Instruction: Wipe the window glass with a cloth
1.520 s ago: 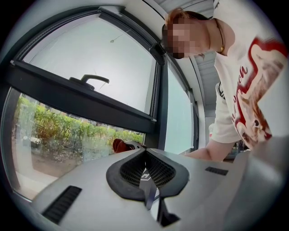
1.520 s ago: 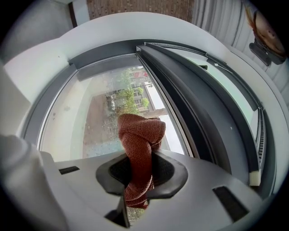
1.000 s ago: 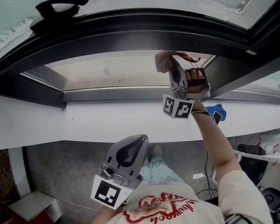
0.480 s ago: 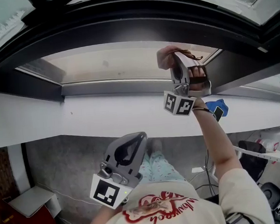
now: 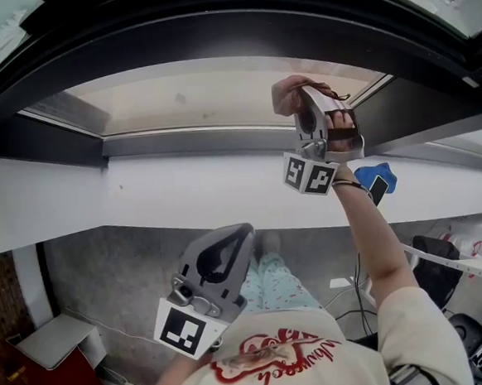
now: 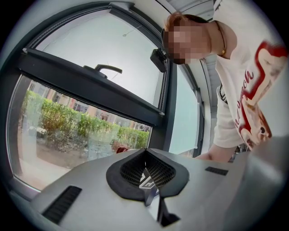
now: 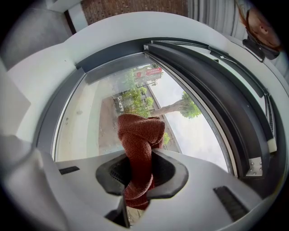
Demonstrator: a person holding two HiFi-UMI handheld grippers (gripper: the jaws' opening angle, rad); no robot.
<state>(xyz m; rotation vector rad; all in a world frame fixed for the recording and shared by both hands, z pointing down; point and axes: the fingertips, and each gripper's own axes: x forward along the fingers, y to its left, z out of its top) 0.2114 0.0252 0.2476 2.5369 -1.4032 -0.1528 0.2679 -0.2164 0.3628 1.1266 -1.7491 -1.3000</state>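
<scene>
My right gripper [image 5: 297, 100], jaws clamped on rust-red cloth [image 7: 139, 133], has slid down window glass [image 5: 176, 101] toward sill [image 5: 141, 195]: wiping underway. Left gripper [image 6: 146, 184] closed, empty, idle.

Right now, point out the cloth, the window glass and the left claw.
cloth [image 7: 140, 135]: right gripper view, bunched middle.
window glass [image 7: 90, 117]: right gripper view, bare pane.
left claw [image 6: 145, 155]: left gripper view, between shut tips.
</scene>
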